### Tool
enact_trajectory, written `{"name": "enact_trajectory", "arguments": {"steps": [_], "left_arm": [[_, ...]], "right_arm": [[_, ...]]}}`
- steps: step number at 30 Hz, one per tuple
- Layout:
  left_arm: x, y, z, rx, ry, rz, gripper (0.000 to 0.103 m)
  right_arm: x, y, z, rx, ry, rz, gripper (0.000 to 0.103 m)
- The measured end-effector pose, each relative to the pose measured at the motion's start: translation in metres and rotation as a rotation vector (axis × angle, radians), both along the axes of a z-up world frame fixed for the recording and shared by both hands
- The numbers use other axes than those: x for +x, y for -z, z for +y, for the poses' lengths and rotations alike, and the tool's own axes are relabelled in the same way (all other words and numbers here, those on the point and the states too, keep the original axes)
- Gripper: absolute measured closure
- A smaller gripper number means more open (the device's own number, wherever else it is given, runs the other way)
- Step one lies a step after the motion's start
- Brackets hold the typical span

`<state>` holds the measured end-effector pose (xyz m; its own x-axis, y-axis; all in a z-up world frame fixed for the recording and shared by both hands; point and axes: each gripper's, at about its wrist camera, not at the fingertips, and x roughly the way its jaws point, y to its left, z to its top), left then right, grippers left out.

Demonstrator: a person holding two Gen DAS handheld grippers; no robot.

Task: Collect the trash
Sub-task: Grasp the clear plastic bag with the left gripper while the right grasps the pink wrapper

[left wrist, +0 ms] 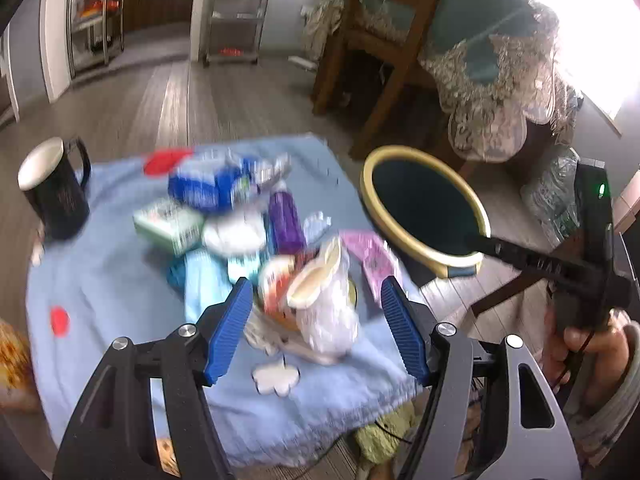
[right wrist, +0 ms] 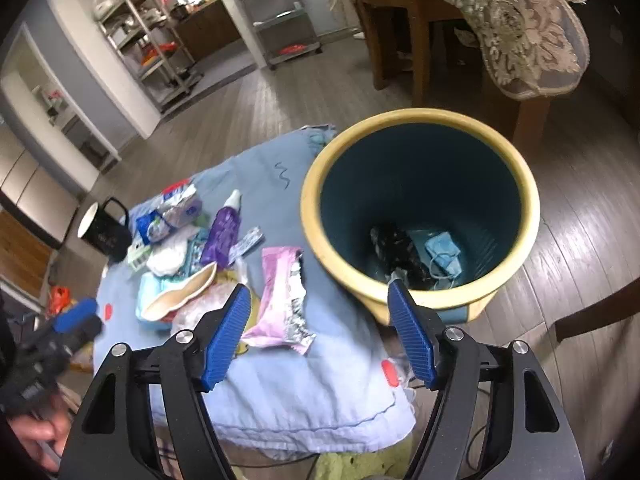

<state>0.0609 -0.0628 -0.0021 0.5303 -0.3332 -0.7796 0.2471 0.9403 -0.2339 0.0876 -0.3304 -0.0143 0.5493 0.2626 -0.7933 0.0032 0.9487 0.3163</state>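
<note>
Grey plank flooring surrounds my counter (right wrist: 280,392), draped in blue cloth, where the trash pile (right wrist: 208,256) lies. Both my left fingers (left wrist: 318,330) and right fingers (right wrist: 320,334) are spread, released, grasping nothing. Beside it, the yellow-rimmed bin (right wrist: 420,208) holds a face mask (right wrist: 442,254).

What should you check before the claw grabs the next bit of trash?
1. Left claw open: ok, its blue pads are spread wide.
2. Something within reach: ok, a crumpled clear plastic bag lies between the pads on the blue cloth.
3. Right claw empty: ok, open with nothing between its pads.
4. Bin ready: ok, it stands upright beside the cloth, its mouth uncovered, with a blue face mask and little else at the bottom.
5. Bag free of the pile: cannot tell, the left view is blurred.
6. Black mug out of the way: ok, it stands at the cloth's far corner.
</note>
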Motion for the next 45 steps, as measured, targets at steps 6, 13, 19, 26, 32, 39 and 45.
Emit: {"name": "enact_trajectory", "arguments": {"steps": [6, 13, 19, 26, 32, 39, 45], "left_arm": [[-0.009, 0.033, -0.016, 0.008, 0.051, 0.046, 0.040], [0.009, 0.052, -0.029, 0.030, 0.047, 0.048, 0.046], [0.016, 0.071, -0.033, 0.040, 0.063, 0.092, 0.081], [0.010, 0.067, -0.022, 0.019, 0.077, 0.093, 0.101], [0.002, 0.048, -0.012, 0.007, 0.084, 0.062, 0.102], [-0.003, 0.020, 0.001, -0.019, 0.068, 0.024, 0.102], [-0.003, 0.003, 0.005, -0.018, 0.053, -0.008, 0.102]], "right_arm": [[-0.002, 0.005, 0.011, -0.013, -0.041, 0.011, 0.031], [0.000, 0.012, 0.019, -0.016, -0.065, 0.027, 0.031], [0.005, 0.021, 0.026, -0.025, -0.090, 0.055, 0.031], [0.011, 0.037, 0.040, -0.045, -0.137, 0.090, 0.031], [0.013, 0.045, 0.047, -0.051, -0.161, 0.112, 0.031], [0.024, 0.059, 0.052, -0.040, -0.163, 0.141, 0.034], [0.037, 0.080, 0.053, -0.033, -0.136, 0.203, 0.061]]}}
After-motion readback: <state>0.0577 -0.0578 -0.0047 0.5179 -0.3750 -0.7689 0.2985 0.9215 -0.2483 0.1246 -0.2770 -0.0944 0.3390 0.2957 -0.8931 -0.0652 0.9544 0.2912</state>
